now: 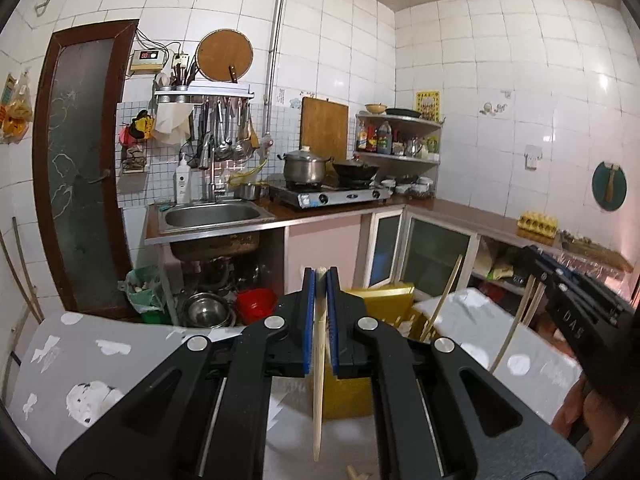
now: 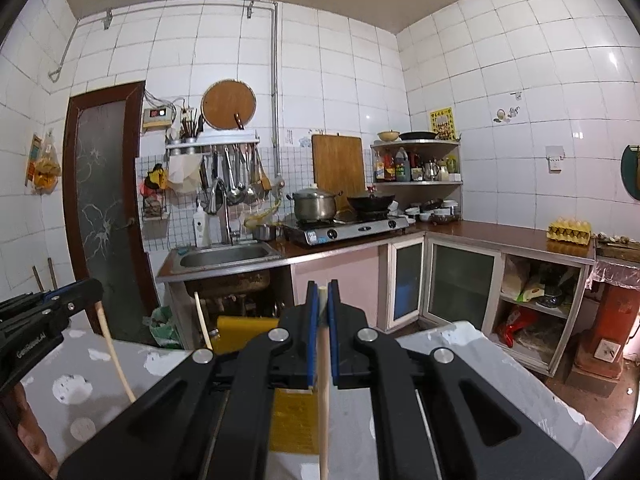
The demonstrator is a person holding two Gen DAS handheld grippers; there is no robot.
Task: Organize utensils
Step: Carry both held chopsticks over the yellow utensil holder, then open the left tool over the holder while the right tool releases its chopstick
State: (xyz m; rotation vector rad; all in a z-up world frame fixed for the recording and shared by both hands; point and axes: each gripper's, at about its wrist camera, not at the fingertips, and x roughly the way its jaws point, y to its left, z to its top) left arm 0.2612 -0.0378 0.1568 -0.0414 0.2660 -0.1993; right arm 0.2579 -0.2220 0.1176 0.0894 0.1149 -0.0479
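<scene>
A home kitchen, white-tiled, with a steel sink [image 2: 224, 258], a gas stove [image 2: 352, 230] bearing a pot [image 2: 314, 204] and wok [image 2: 368, 202], hanging ladles [image 2: 236, 178] and an egg tray [image 2: 569, 232].

Each black claw [image 1: 321, 274] [image 2: 321, 286] has blue ribbed pads [image 1: 307, 320], silver round screws and angular linkage arms.

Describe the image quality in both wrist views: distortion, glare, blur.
Left wrist view: strong fisheye bending of the tile lines, dark corners, glare patches on the right wall tiles, the right gripper at the edge slightly blurred. Right wrist view: same barrel distortion, glare on the upper right tiles, the chopstick in the right gripper sharp.
</scene>
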